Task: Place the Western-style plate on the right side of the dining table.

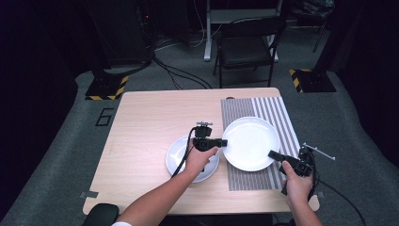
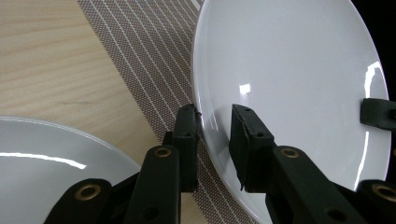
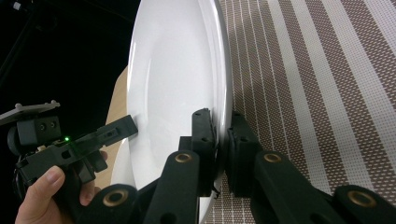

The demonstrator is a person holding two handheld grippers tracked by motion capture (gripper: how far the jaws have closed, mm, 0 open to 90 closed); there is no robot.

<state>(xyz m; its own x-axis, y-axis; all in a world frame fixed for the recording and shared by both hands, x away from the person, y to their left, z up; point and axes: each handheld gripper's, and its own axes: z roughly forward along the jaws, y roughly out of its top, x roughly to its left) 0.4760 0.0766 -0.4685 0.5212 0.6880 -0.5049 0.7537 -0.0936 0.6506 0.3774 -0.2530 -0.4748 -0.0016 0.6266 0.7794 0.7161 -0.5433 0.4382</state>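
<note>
Writing: a figure like a "6" is marked in black outline on the grey floor [image 1: 56, 141] left of the table [image 1: 150, 117]; I read no brand or label on the plates or on my grippers
Large white plate [image 1: 251, 142]: it sits over the striped placemat [image 1: 263, 110] on the right half of the table, and I hold it from two sides
My left gripper [image 1: 224, 142]: its jaws straddle the plate's left rim, one under and one over, narrowed on it though a slight gap shows at the upper jaw in the left gripper view [image 2: 214, 140]
My right gripper [image 1: 272, 154]: it pinches the rim at the lower right, jaws close together with the edge between them in the right gripper view [image 3: 219, 135]
Small white plate [image 1: 176, 155]: it lies on the bare wood just left of the placemat, beneath my left hand [image 1: 200, 157], near the large plate
In the way: my left hand and gripper cover much of the small plate from above
Around: a black folding chair [image 1: 247, 44] stands beyond the table's far edge; yellow-and-black striped floor plates [image 1: 106, 88] lie at either far corner; cables run across the floor behind
</note>
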